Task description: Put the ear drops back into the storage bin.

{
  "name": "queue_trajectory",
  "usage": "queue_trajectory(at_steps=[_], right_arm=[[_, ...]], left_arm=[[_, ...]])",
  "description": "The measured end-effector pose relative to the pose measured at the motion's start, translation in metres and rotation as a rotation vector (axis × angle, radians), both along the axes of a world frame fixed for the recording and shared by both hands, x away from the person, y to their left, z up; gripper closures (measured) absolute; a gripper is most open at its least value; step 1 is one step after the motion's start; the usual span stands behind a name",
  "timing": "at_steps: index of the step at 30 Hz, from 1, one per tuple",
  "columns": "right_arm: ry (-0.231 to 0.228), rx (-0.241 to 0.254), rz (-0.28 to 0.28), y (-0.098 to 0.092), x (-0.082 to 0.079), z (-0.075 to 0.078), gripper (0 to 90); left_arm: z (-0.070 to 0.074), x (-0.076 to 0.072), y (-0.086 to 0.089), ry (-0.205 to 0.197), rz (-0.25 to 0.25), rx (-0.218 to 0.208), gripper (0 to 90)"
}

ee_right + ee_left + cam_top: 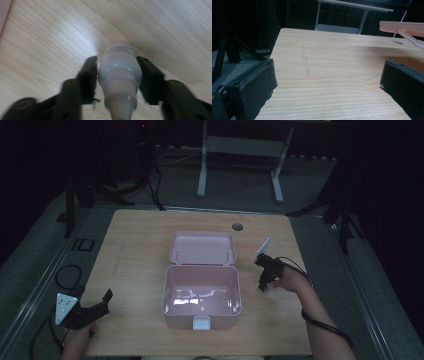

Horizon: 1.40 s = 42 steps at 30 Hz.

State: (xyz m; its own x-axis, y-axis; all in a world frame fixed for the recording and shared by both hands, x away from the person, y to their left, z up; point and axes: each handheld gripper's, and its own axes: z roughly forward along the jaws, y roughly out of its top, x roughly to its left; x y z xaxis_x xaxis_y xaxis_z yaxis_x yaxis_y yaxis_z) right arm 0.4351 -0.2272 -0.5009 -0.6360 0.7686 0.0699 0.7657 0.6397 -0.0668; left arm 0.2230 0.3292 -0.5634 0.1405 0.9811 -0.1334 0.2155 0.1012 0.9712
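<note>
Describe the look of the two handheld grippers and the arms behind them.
Both grippers are black with two chunky, rough-edged jaws. The left gripper carries a grey three-cornered plate; the right gripper has a pale plate too. A black cable loops round the right forearm. Forearms are bare, no sleeves.

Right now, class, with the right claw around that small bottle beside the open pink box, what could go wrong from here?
1. The right claw grips the small white bottle by its smooth, rounded body, so it may slip or twist when lifted.
2. The pink box has its lid standing open close to that claw; a careless swing could knock it.
3. The left claw rests open, away from the box, so nothing steadies it if bumped.
</note>
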Motion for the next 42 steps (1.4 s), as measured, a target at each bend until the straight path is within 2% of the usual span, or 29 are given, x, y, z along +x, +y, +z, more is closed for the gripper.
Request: queue_trajectory(at_steps=[4, 9, 13, 15, 16, 17, 21, 22, 23, 26, 31, 39, 42], right_arm=[[0.004, -0.012, 0.002, 0.002, 0.0, -0.002, 57.5], [-0.006, -0.042, 0.045, 0.006, -0.002, -0.002, 59.4], [0.006, -0.033, 0.125, 0.009, -0.006, 0.001, 59.7], [-0.004, -0.036, 0.168, 0.01, -0.008, 0.003, 59.7], [-0.004, -0.036, 0.168, 0.01, -0.008, 0.003, 59.7], [-0.012, -0.039, 0.211, 0.011, -0.011, 0.006, 59.7], [-0.021, -0.032, 0.288, 0.01, -0.016, 0.01, 59.7], [-0.021, -0.032, 0.288, 0.01, -0.016, 0.01, 59.7], [-0.018, -0.033, 0.338, 0.01, -0.02, 0.011, 59.7], [-0.021, -0.04, 0.396, 0.009, -0.024, 0.013, 59.7], [-0.029, -0.038, 0.49, 0.006, -0.032, 0.016, 59.7], [-0.024, -0.035, 0.606, 0.001, -0.043, 0.021, 59.8], [-0.03, -0.018, 0.675, 0.0, -0.049, 0.023, 59.7]], left_arm=[[0.0, 0.0, 0.0, 0.002, 0.0, 0.0, 0.5], [0.0, 0.0, 0.0, 0.004, 0.0, 0.001, 0.5], [0.0, 0.0, 0.001, 0.005, 0.0, 0.002, 0.5], [0.0, 0.0, 0.001, 0.006, 0.0, 0.0, 0.5], [0.0, 0.0, 0.001, 0.006, 0.0, 0.0, 0.5], [0.0, 0.0, 0.001, 0.006, 0.0, 0.001, 0.4], [0.0, 0.0, 0.0, 0.005, 0.001, 0.002, 0.5], [0.0, 0.0, 0.0, 0.005, 0.001, 0.002, 0.5], [0.0, 0.0, 0.001, 0.006, 0.0, 0.001, 0.5], [0.0, 0.0, 0.001, 0.006, 0.001, 0.0, 0.5], [0.0, 0.0, 0.0, 0.006, 0.003, -0.003, 0.5], [0.0, 0.001, 0.0, 0.006, 0.004, -0.003, 0.5], [0.0, 0.001, 0.001, 0.007, 0.004, -0.005, 0.5]])
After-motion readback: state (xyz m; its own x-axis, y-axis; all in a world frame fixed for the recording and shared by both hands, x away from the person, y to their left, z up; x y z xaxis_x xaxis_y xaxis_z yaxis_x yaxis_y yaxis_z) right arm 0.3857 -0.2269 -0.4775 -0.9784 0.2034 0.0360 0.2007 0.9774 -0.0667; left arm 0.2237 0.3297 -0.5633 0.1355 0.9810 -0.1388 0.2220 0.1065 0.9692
